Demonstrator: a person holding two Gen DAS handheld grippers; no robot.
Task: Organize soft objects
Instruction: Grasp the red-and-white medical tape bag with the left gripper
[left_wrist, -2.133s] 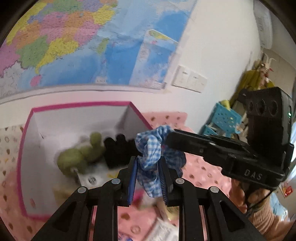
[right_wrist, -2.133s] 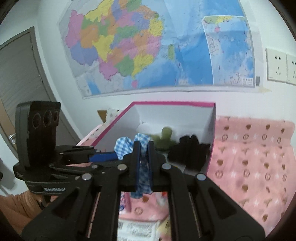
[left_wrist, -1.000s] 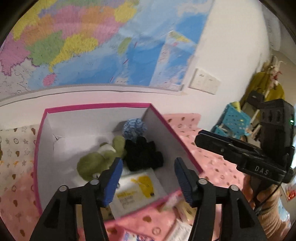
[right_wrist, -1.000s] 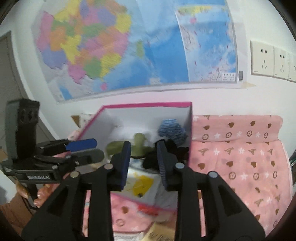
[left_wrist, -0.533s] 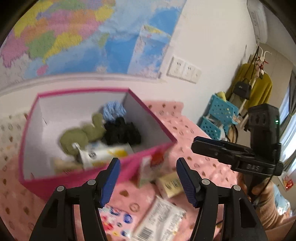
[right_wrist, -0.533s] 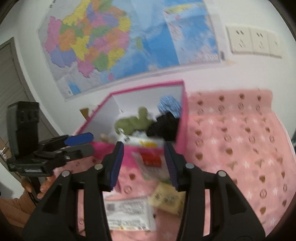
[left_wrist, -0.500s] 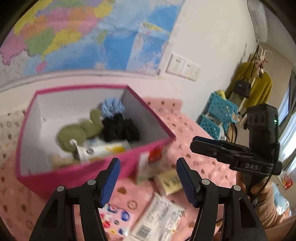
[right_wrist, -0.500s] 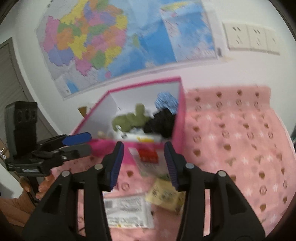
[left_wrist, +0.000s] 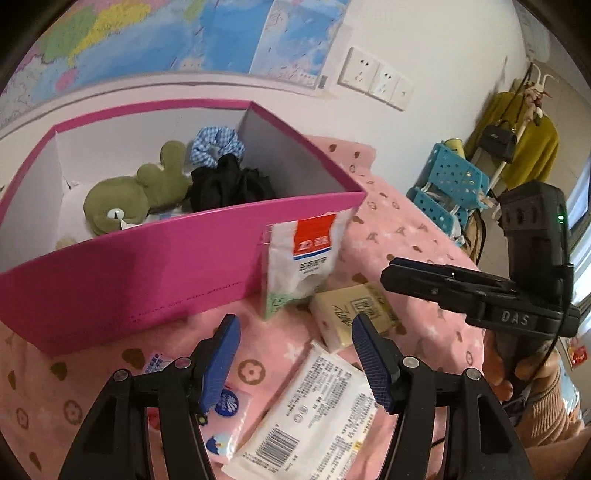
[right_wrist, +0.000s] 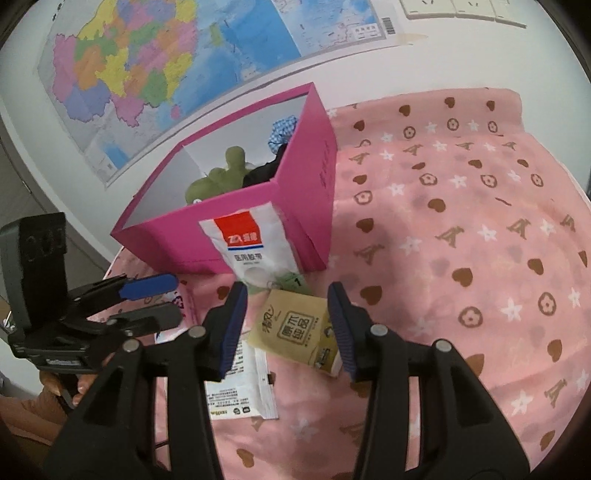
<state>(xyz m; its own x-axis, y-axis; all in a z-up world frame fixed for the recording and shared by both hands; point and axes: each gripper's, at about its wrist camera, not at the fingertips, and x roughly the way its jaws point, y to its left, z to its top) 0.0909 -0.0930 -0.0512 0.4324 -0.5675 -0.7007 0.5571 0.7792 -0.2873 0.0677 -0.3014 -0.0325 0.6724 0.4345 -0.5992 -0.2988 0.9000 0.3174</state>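
Note:
A pink box (left_wrist: 155, 266) holds a green plush toy (left_wrist: 136, 188), a blue checked scrunchie (left_wrist: 216, 146) and a black scrunchie (left_wrist: 231, 182); the box also shows in the right wrist view (right_wrist: 310, 155). A white pouch with a red label (left_wrist: 306, 258) leans on the box front. A tan tissue pack (left_wrist: 351, 314) and a white wipes pack (left_wrist: 314, 413) lie on the pink cloth. My left gripper (left_wrist: 295, 360) is open and empty above the wipes pack. My right gripper (right_wrist: 286, 325) is open and empty over the tan tissue pack (right_wrist: 295, 325).
A pink patterned cloth (right_wrist: 461, 229) covers the surface. A small sticker packet (left_wrist: 221, 402) lies at the front left. Blue baskets (left_wrist: 447, 184) and a coat rack (left_wrist: 517, 122) stand at the right. A map (right_wrist: 166, 62) hangs on the wall.
Both grippers let go of the blue checked scrunchie, which now lies in the box. Both have opened, pulled back and lowered towards the packs in front of the box.

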